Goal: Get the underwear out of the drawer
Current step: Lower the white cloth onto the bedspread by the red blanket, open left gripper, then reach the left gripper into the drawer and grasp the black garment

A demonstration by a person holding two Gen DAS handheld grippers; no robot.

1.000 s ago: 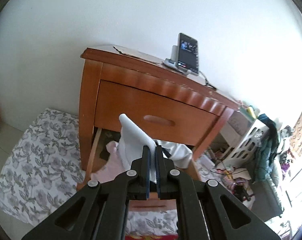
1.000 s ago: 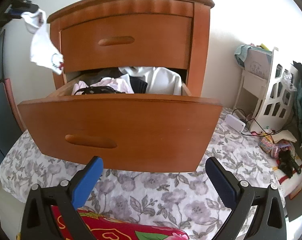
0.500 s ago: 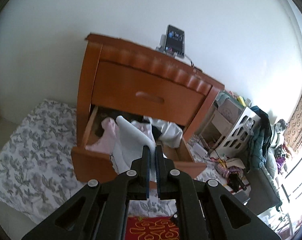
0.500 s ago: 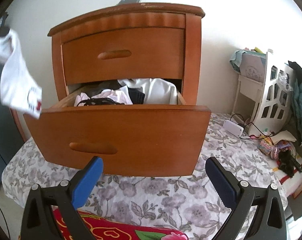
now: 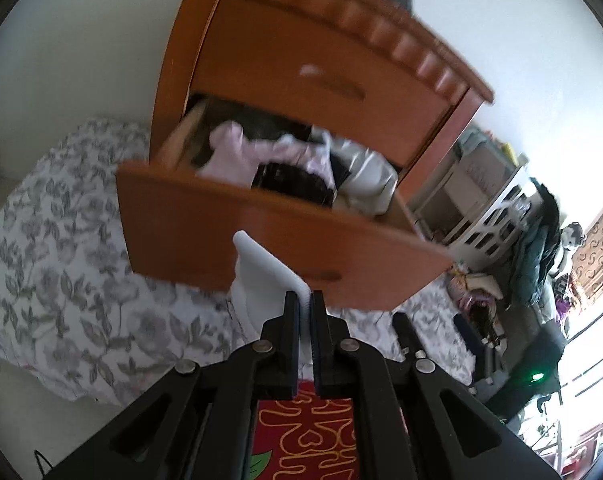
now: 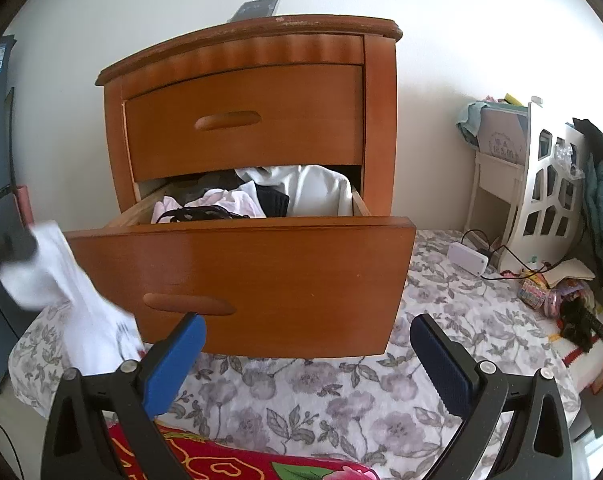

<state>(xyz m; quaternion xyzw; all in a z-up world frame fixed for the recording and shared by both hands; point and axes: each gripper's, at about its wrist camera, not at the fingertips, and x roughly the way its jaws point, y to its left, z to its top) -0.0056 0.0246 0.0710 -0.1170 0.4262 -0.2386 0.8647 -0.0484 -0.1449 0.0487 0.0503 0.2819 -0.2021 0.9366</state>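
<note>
White underwear [image 5: 261, 276] hangs from my left gripper [image 5: 305, 300], which is shut on it in front of the pulled-out lower drawer [image 5: 237, 236]. The right wrist view catches the same white underwear [image 6: 65, 300] dangling at the left, below the drawer's rim, over the floral sheet [image 6: 285, 396]. The lower drawer [image 6: 261, 280] of the wooden nightstand [image 6: 245, 92] stands open, holding pink, black and white clothes [image 6: 257, 196]. My right gripper [image 6: 307, 356] is open, low in front of the drawer front, with nothing between its blue pads.
A phone [image 6: 257, 8] rests on the nightstand top. A white shelf unit [image 6: 541, 196] with hanging clothes stands to the right, with a white box and cables [image 6: 473, 260] and small clutter beside it. A red patterned cloth [image 6: 229, 464] lies below the grippers.
My left gripper has pulled back and down from the drawer with the white underwear, which now hangs in front of the drawer front. The right gripper has backed away a little, staying open.
</note>
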